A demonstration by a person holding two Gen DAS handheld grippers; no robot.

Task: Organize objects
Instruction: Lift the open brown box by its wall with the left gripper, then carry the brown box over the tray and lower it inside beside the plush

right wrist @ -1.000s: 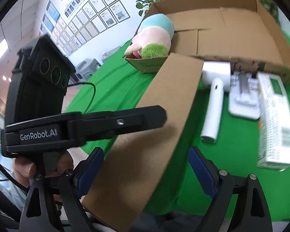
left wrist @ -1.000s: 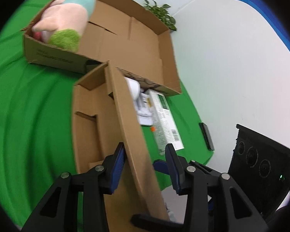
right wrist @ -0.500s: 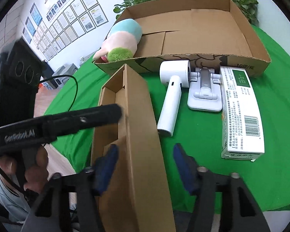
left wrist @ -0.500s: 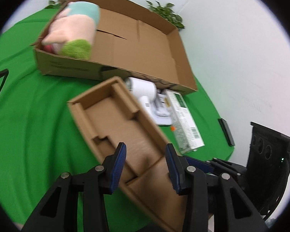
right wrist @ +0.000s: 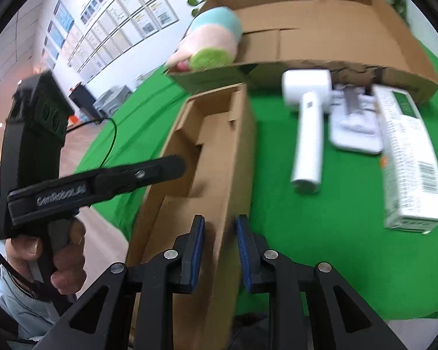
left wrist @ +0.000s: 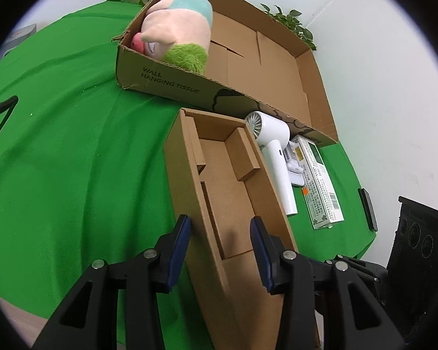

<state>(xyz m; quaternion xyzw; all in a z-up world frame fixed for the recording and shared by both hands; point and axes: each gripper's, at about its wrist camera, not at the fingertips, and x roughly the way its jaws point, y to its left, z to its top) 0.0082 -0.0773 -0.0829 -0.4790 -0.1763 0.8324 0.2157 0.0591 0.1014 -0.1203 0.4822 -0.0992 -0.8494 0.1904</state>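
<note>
Green cloth (left wrist: 58, 145), right gripper (right wrist: 220, 250) clamping cardboard tray (right wrist: 219, 151) wall

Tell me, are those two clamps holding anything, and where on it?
Both are at the narrow cardboard tray. The right gripper pinches its right side wall near the close end. The left gripper straddles its left wall, jaws apart, so its hold is unclear.

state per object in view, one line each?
insert tray: open side up, empty, right wall between right tool's fingers
big box: open, holds only the plush
plush: lying in the box's left end
hair dryer: lying flat on the cloth
green carton: closed, lying flat
left tool: open, straddling the tray's left wall
right tool: closed on the tray wall
</note>
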